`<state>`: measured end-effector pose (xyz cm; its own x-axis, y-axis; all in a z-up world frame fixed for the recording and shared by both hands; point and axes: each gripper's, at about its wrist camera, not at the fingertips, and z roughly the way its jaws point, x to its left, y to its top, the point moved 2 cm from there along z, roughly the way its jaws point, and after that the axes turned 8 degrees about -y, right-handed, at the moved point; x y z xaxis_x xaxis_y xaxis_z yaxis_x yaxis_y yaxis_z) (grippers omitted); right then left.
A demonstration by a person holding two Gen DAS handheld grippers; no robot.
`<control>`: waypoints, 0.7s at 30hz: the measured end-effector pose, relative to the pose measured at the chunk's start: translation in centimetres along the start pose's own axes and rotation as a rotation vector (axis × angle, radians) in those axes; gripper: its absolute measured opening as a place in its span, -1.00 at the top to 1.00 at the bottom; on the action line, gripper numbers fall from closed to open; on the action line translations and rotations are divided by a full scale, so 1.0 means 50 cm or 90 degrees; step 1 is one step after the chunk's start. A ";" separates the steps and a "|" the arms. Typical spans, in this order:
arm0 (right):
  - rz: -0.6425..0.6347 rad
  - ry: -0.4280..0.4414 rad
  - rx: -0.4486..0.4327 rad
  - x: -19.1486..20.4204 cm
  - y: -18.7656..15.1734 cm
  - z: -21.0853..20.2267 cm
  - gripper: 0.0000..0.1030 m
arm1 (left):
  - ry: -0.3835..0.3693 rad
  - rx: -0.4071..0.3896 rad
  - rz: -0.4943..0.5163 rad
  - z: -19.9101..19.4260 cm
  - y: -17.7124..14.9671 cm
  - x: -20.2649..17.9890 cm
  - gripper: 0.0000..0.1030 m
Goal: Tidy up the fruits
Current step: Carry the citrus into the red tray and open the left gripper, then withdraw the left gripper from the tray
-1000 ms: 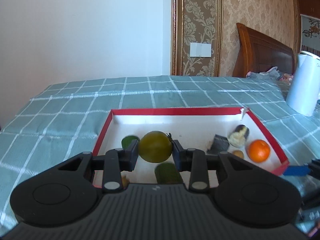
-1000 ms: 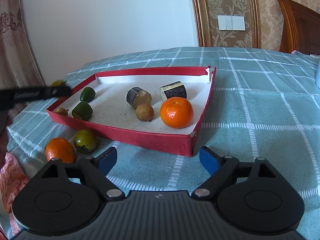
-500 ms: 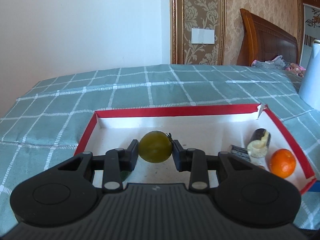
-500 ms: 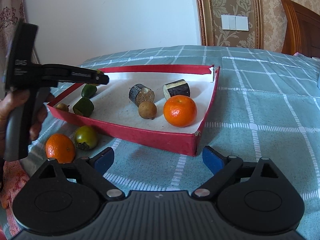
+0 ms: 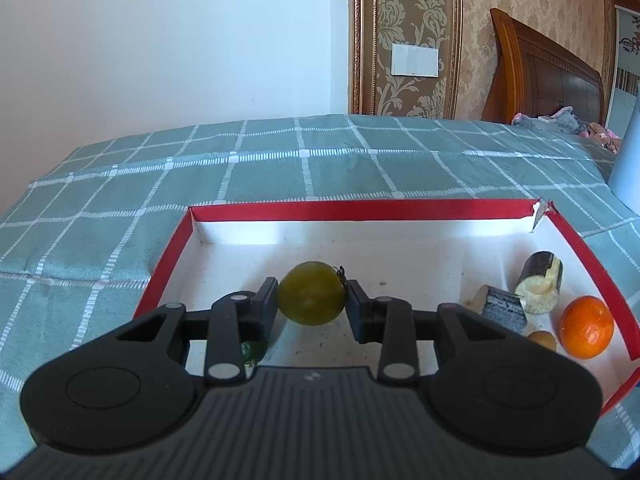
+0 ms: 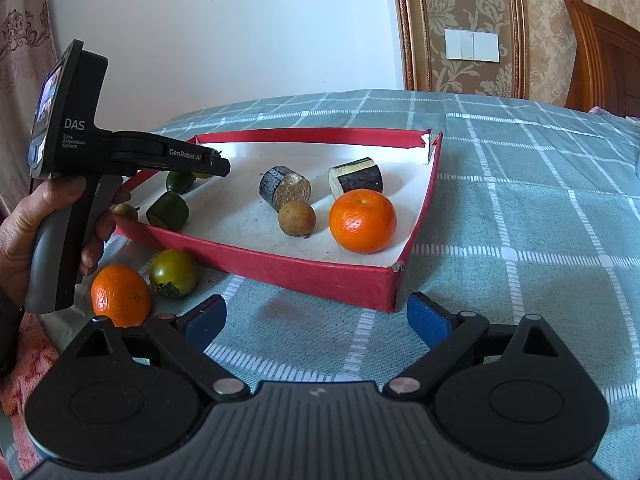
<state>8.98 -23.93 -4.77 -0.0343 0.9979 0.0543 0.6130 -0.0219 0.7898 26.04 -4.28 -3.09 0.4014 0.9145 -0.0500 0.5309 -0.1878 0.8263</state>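
Surface: green checked cloth (image 6: 520,208); white wall, patterned wallpaper, wooden headboard (image 5: 548,80) behind.
Red tray (image 5: 360,210): orange (image 6: 362,220), 2 dark cut chunks, brown round fruit, green pcs.
Your left gripper (image 5: 312,300) clamps green-yellow fruit (image 5: 312,294) over tray.
Your right gripper (image 6: 316,316): fingers wide, nothing between.
Outside tray: orange, green fruit.

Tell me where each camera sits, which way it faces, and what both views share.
Left wrist: on the left gripper, looking down along its fingers into the red tray; its fingers clamp a green tomato.
Right wrist: on the right gripper, outside the tray's near corner, facing it across the checked cloth; its own blue pads stand open, and the person's hand holding the left gripper shows.
Shared: the tray, the orange, two eggplant pieces.
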 end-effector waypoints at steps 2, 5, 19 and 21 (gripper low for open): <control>0.000 0.000 0.000 0.000 0.000 0.000 -0.90 | 0.000 0.002 0.001 0.001 0.000 -0.003 0.35; 0.000 0.000 0.000 0.000 0.000 0.000 -0.90 | 0.004 -0.001 0.004 0.001 0.000 -0.004 0.35; 0.000 0.001 0.001 0.000 0.000 0.001 -0.92 | 0.020 -0.029 0.012 -0.075 -0.013 -0.008 -0.13; 0.000 0.000 0.000 0.000 0.000 0.001 -0.92 | 0.022 -0.037 0.003 -0.098 -0.018 -0.004 -0.18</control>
<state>9.02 -23.92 -4.77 -0.0351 0.9979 0.0541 0.6135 -0.0212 0.7894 21.83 -2.56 -1.07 0.3780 0.9254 -0.0274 0.4846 -0.1726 0.8575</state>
